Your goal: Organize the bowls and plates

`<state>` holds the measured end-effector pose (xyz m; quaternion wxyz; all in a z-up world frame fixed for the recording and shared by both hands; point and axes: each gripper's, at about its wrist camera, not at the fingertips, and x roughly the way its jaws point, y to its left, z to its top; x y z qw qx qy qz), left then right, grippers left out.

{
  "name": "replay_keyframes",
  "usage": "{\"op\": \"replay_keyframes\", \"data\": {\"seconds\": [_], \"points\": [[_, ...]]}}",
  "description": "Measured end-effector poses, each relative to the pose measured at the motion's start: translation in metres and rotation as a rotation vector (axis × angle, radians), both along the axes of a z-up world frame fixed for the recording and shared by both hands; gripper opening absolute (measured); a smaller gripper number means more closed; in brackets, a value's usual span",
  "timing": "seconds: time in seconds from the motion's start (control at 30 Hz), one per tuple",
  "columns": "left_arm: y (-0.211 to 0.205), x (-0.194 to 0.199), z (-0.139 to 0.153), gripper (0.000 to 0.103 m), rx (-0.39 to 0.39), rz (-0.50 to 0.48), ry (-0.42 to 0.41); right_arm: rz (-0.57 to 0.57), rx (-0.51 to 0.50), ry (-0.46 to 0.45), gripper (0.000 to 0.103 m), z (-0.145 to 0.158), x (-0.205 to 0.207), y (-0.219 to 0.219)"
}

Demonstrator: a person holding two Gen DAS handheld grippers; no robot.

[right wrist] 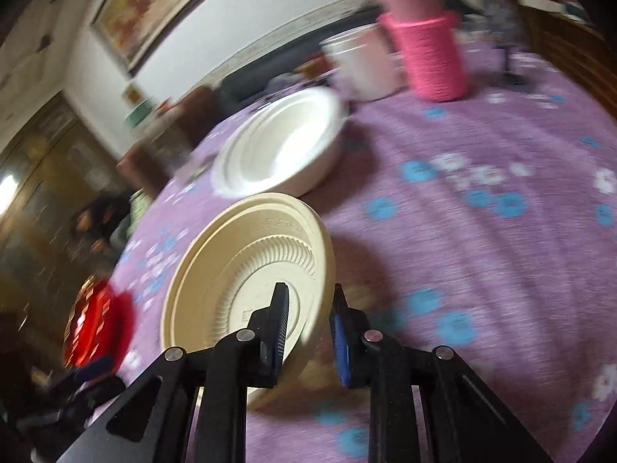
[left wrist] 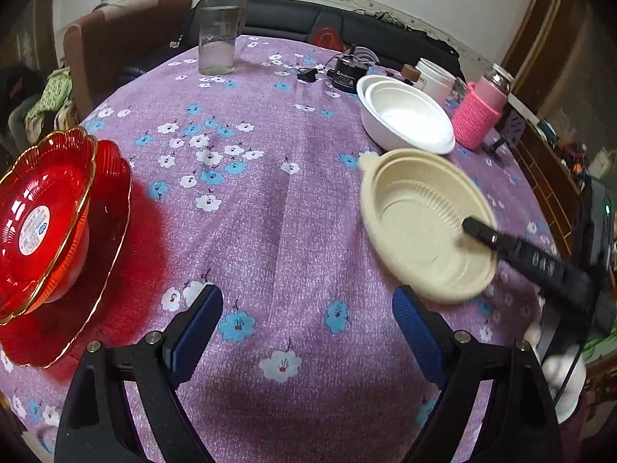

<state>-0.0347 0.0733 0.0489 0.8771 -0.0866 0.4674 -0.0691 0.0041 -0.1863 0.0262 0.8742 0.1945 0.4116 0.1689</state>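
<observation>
My right gripper [right wrist: 308,308] is shut on the near rim of a cream ribbed bowl [right wrist: 246,266], which is tilted up off the purple flowered tablecloth. In the left wrist view one of its fingers [left wrist: 478,231] lies inside the same cream bowl [left wrist: 416,223]. Behind it sit two nested white bowls [left wrist: 405,115] [right wrist: 281,146]. At the left a red bowl [left wrist: 38,216] rests on a red gold-rimmed plate [left wrist: 112,231]. My left gripper [left wrist: 306,301] hangs open over bare cloth between the red dishes and the cream bowl, holding nothing.
A tall clear bottle with a green lid [left wrist: 219,23] stands at the far side. A bottle in a pink knitted sleeve [left wrist: 478,115], a white jar [left wrist: 435,77] and a small black device [left wrist: 347,73] crowd the far right. A brown chair [left wrist: 115,38] stands beyond the table's left edge.
</observation>
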Motion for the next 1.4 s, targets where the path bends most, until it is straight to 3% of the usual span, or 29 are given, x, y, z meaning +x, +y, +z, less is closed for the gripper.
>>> {"op": "replay_keyframes", "data": {"seconds": [0.2,0.53,0.73,1.1,1.2,1.33,1.4], "points": [[0.002,0.016,-0.003,0.089,-0.039,0.011,0.020,0.083,0.015,0.005,0.023,-0.004,-0.004,0.016],[-0.015,0.057,-0.010,0.089,-0.065,0.015,0.020,0.063,-0.007,0.016,0.024,-0.008,0.000,0.018],[-0.026,0.067,-0.032,0.060,-0.087,-0.017,0.097,0.066,-0.021,0.015,0.025,-0.009,-0.001,0.023],[-0.037,0.066,-0.034,0.059,-0.039,-0.028,0.059,0.059,-0.044,0.000,0.026,-0.008,-0.004,0.029],[-0.041,0.064,-0.034,0.039,-0.037,-0.043,0.062,0.065,-0.045,-0.001,0.026,-0.008,-0.005,0.032],[-0.040,0.061,-0.034,0.020,-0.003,-0.030,0.056,0.051,-0.063,-0.006,0.028,-0.007,-0.006,0.032],[-0.037,0.059,-0.035,0.016,-0.017,-0.023,0.063,0.046,-0.056,-0.005,0.028,-0.007,-0.006,0.031]]}}
